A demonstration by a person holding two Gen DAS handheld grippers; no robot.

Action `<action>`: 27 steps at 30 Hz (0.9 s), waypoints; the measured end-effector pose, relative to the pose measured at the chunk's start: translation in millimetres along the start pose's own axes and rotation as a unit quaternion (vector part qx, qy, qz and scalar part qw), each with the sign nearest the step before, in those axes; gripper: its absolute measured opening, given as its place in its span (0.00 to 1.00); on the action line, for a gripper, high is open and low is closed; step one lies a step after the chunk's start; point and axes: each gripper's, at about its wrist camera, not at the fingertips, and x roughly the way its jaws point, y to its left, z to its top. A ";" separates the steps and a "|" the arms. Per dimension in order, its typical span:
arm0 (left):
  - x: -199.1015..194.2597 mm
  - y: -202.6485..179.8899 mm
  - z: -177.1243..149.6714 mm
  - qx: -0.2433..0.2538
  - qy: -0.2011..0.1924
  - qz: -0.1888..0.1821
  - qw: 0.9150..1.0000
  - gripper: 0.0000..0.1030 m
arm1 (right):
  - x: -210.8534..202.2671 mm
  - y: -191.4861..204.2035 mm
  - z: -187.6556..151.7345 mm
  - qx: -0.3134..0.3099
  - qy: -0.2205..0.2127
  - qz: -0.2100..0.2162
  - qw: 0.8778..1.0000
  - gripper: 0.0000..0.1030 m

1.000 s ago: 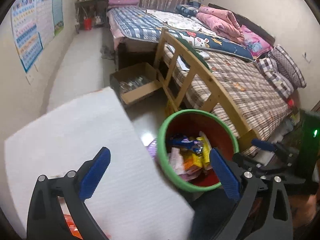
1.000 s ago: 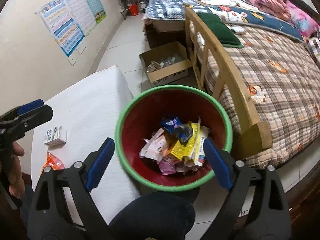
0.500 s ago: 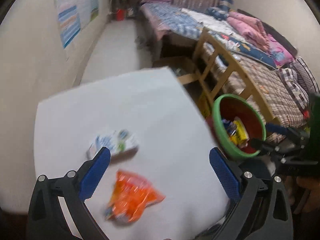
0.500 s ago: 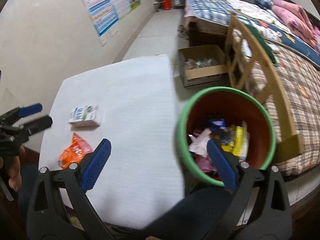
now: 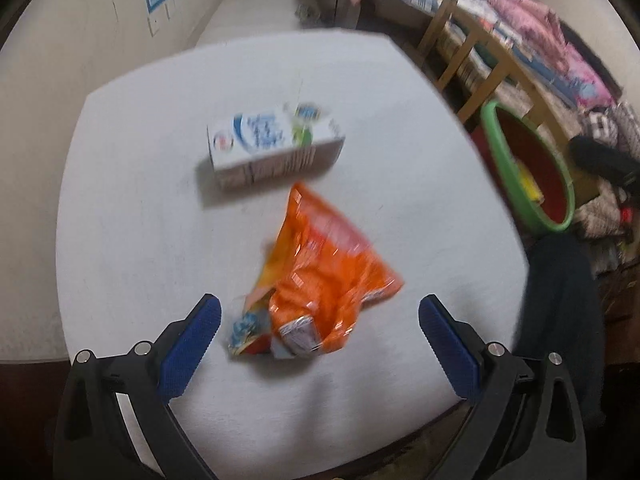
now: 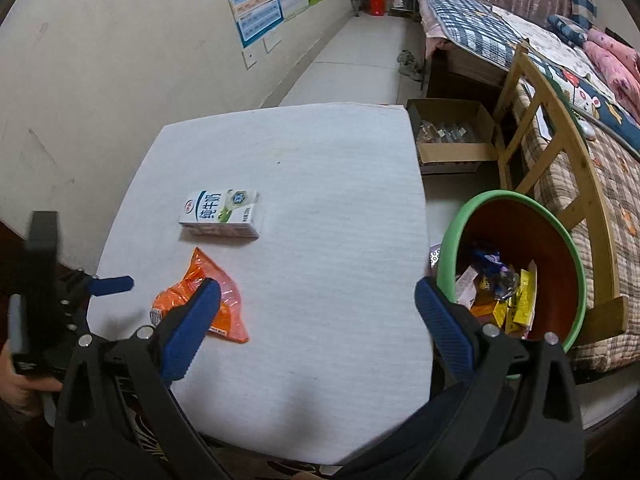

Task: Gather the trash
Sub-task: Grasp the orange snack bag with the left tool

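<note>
Above the near edge of the white table (image 5: 120,208), the left gripper (image 5: 320,340) points steeply down with its jaws spread wide, nothing pressed between the 2 blue pads (image 5: 188,344). An orange snack wrapper (image 5: 324,272) lies crumpled on the table between and just ahead of those pads, not touched by either; its torn end faces the near edge. Beyond it, toward the middle of the table and slightly left, a white and blue milk carton (image 5: 272,144) lies flat on its side, close to the wrapper but apart from it. This view is blurred.

From the right wrist view, the right gripper (image 6: 316,320) hangs over the near right part of the table (image 6: 320,200), jaws standing wide and empty, with bare table surface between the pads. Its left pad overlaps the orange snack wrapper (image 6: 224,292) in the view; contact cannot be confirmed. The milk carton (image 6: 220,214) sits toward the left-centre of the table. The left gripper (image 6: 80,292) shows at the table's near left corner, 1 blue fingertip (image 6: 112,283) visible.

Off the right edge of the table, on the floor, stands a red bin with a green rim (image 6: 516,200), holding assorted wrappers (image 6: 504,288). A cardboard box (image 6: 452,132) sits on the floor beyond the far right corner, beside a wooden bed frame (image 6: 560,120).
</note>
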 end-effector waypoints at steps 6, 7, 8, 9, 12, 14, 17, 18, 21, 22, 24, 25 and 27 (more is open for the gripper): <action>33.0 -4.5 3.6 0.063 0.040 0.016 0.997 0.92 | 3.3 9.7 -2.1 -0.003 0.008 -0.005 1.000 0.93; 37.0 -6.5 5.1 0.076 0.045 0.023 0.996 0.92 | 3.7 11.1 -2.0 -0.003 0.009 -0.004 1.000 0.93; 43.3 -9.1 6.0 0.096 0.053 0.032 0.993 0.92 | 3.7 13.1 -2.4 -0.003 0.010 -0.005 1.000 0.93; 49.2 -10.9 6.7 0.115 0.060 0.040 0.991 0.91 | 4.6 14.3 -2.1 -0.004 0.010 -0.005 1.000 0.93; 56.5 -11.7 7.8 0.144 0.064 0.050 0.986 0.79 | 5.6 18.9 -2.8 -0.006 0.012 -0.006 1.000 0.93; 59.6 -10.7 8.8 0.147 0.073 0.042 0.986 0.67 | 7.3 22.1 -3.7 -0.008 0.014 -0.006 1.000 0.93; 57.8 -6.3 9.3 0.141 0.067 0.038 0.987 0.64 | 11.1 26.6 -3.9 -0.012 0.019 -0.005 1.000 0.93; 56.5 -3.1 9.3 0.132 0.065 0.032 0.989 0.61 | 12.0 28.5 -3.7 -0.014 0.020 -0.004 1.000 0.93; 48.9 11.4 8.3 0.096 0.056 0.017 0.994 0.56 | 17.0 35.2 0.3 -0.023 0.023 -0.002 0.999 0.93; 46.9 15.0 7.9 0.090 0.054 0.016 0.994 0.55 | 19.0 36.9 1.3 -0.025 0.024 -0.002 0.999 0.93; 40.2 25.5 6.2 0.073 0.047 0.013 0.996 0.55 | 22.4 42.5 4.0 -0.032 0.025 0.002 0.999 0.93; 37.2 28.7 3.5 0.067 0.044 0.013 0.997 0.55 | 24.3 46.2 4.9 -0.035 0.025 0.003 0.999 0.93; 28.4 41.4 -0.2 0.050 0.034 0.013 0.998 0.55 | 28.8 54.1 7.7 -0.043 0.028 0.007 0.999 0.93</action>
